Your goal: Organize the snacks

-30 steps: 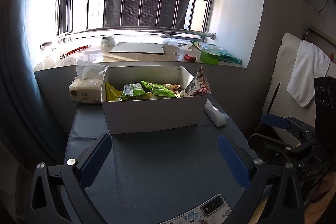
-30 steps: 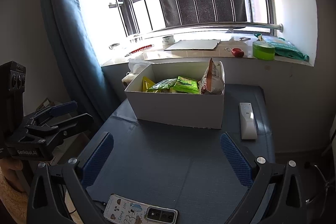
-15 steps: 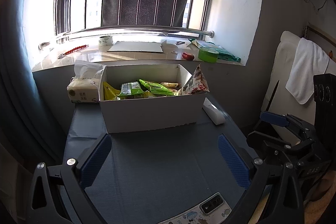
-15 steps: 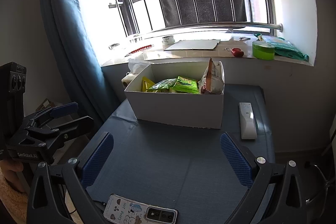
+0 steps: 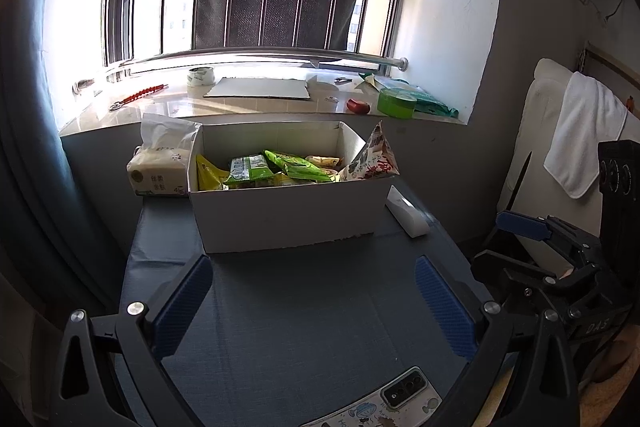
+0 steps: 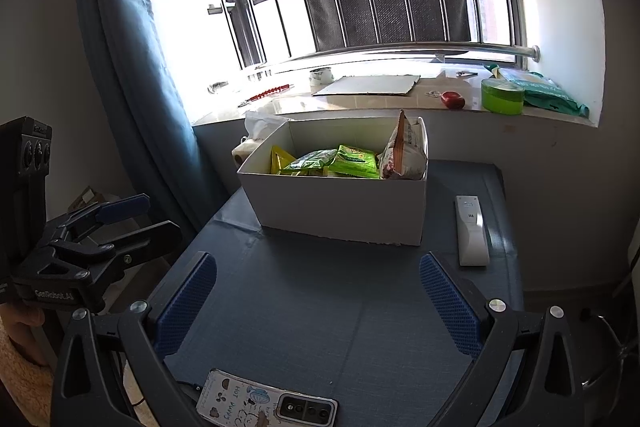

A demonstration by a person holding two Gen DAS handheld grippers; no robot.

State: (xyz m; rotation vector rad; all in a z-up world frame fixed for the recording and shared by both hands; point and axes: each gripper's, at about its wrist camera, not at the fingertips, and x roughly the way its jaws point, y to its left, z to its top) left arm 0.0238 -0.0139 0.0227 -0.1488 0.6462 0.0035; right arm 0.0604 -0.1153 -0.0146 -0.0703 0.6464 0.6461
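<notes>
A white cardboard box (image 5: 288, 215) (image 6: 340, 207) stands at the far side of the dark blue table (image 5: 300, 307) (image 6: 320, 307). It holds several snack packets: green ones (image 5: 298, 167) (image 6: 354, 161), a yellow one (image 5: 208, 173) and a red-and-white bag (image 5: 374, 157) (image 6: 404, 149) upright at its right end. My left gripper (image 5: 310, 295) is open and empty, well short of the box. My right gripper (image 6: 318, 291) is open and empty too, also short of the box.
A tissue pack (image 5: 162, 163) sits left of the box. A white remote (image 5: 406, 211) (image 6: 472, 231) lies to its right. A phone (image 5: 384, 403) (image 6: 268, 405) lies at the near table edge. The windowsill (image 5: 280, 103) behind holds tape rolls, cardboard and a green bag.
Both grippers stay open and nearly still. The left wrist view has shifted slightly, so the box sits a little lower and further left in it.
</notes>
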